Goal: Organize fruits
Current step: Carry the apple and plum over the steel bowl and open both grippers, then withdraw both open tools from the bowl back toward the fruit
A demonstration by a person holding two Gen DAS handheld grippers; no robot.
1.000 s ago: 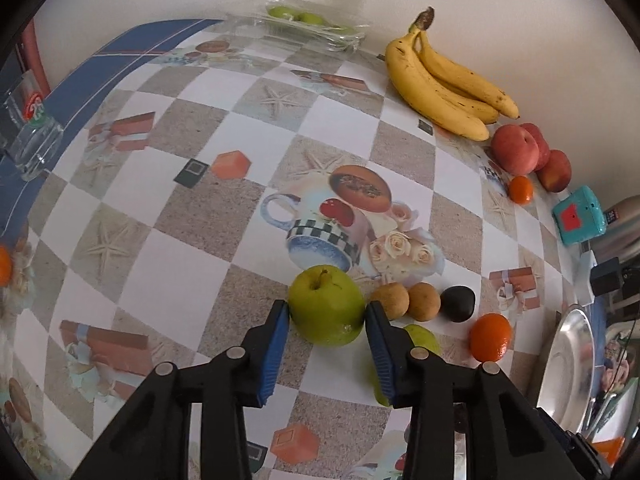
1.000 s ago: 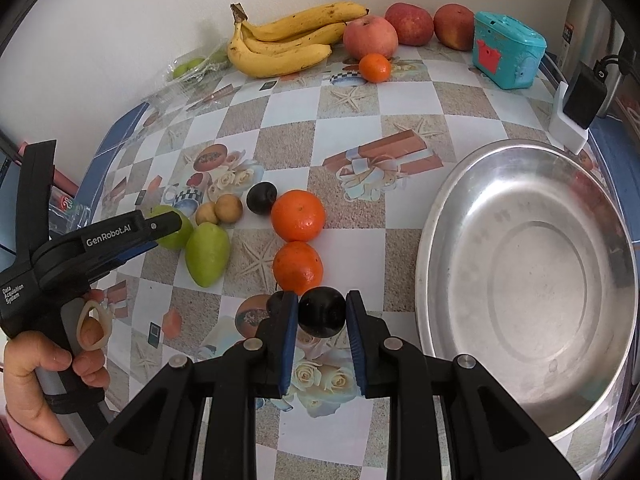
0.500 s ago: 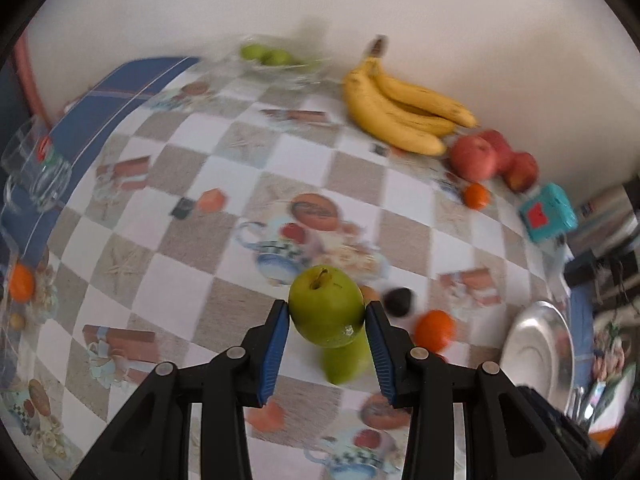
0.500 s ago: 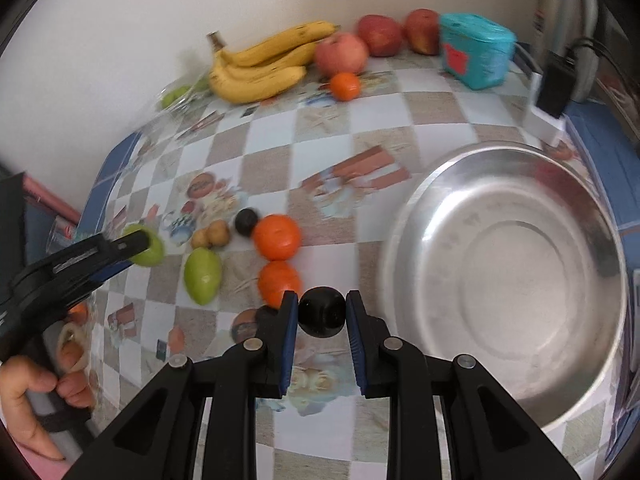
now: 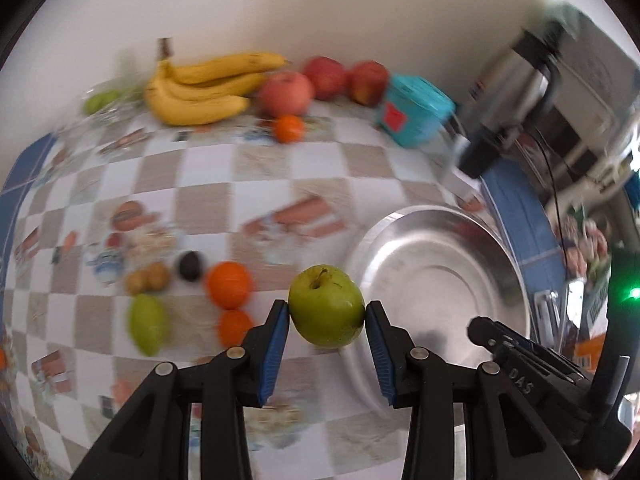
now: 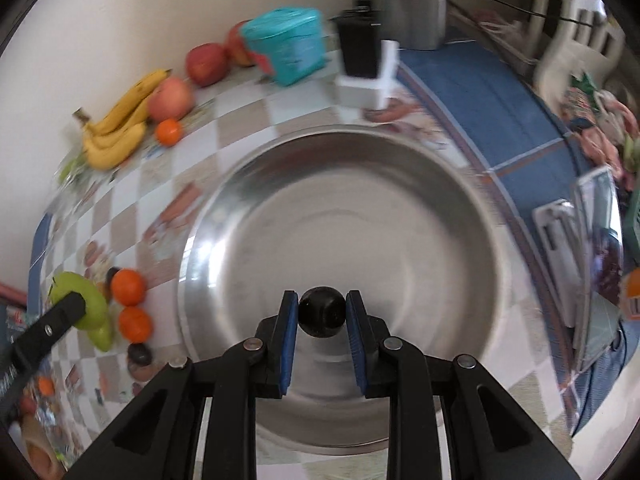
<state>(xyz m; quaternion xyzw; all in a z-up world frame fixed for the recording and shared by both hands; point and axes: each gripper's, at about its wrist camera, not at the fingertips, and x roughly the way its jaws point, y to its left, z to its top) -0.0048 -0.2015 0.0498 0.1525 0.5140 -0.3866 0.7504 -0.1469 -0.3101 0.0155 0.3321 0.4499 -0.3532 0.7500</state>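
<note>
Right gripper (image 6: pixel 322 316), level over the bowl (image 6: pixel 460 216), clamps what looks like a dark plum (image 6: pixel 322 317).

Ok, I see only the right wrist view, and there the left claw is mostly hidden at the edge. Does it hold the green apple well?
Observer: Yes. In the left wrist view the left claw is shut on the green apple, with both blue pads against its sides and the stem up.
Operator: Is the apple over the bowl, like the dark fruit in my right claw?
Observer: Not over the middle. In that view it overlaps only the left rim of the steel bowl.
Operator: What lies on the table that I cannot see well?
Observer: A green pear-like fruit lies free on the cloth, left of the two oranges.
</note>
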